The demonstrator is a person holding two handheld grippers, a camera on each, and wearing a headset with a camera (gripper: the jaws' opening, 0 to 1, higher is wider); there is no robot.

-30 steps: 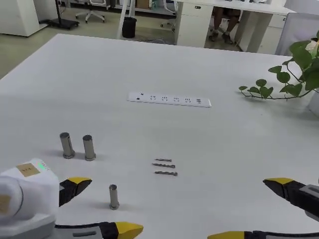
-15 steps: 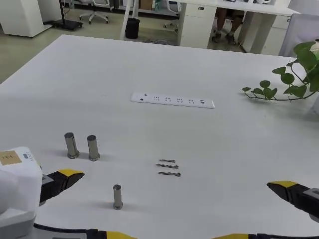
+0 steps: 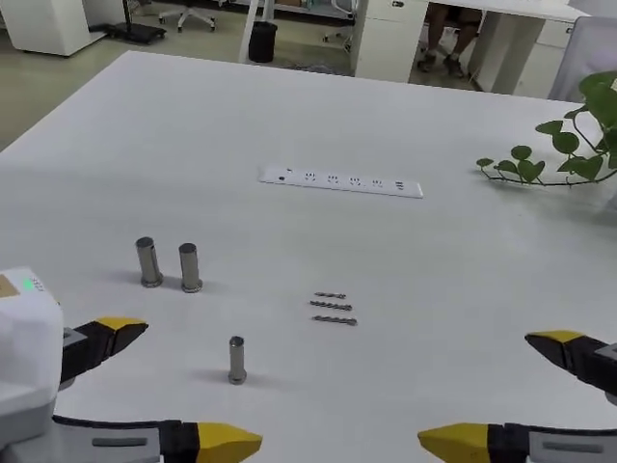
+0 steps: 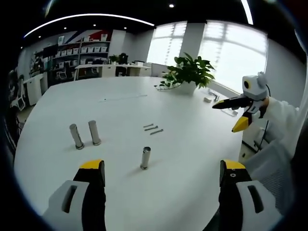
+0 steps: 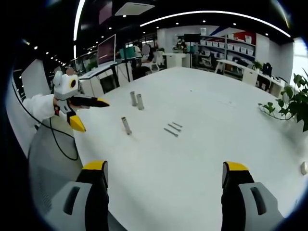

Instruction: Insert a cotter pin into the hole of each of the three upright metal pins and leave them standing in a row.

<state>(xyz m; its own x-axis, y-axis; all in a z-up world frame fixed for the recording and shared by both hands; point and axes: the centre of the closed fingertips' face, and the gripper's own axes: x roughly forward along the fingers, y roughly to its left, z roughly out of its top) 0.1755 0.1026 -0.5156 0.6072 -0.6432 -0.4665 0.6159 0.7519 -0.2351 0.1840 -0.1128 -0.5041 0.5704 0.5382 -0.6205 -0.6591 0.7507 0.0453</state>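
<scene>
The left gripper [image 3: 193, 384] has drawn back from the lone metal pin [image 3: 237, 359]. It and the right gripper [image 3: 477, 389] gape wide, holding nothing. Beyond that pin, to its left, stand two more pins [image 3: 190, 267]; to its right lie three cotter pins [image 3: 331, 307], none inserted yet.

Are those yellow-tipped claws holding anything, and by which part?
Nothing. The left claw and right claw are both open and empty; metal pins and cotter pins sit on the table.
</scene>
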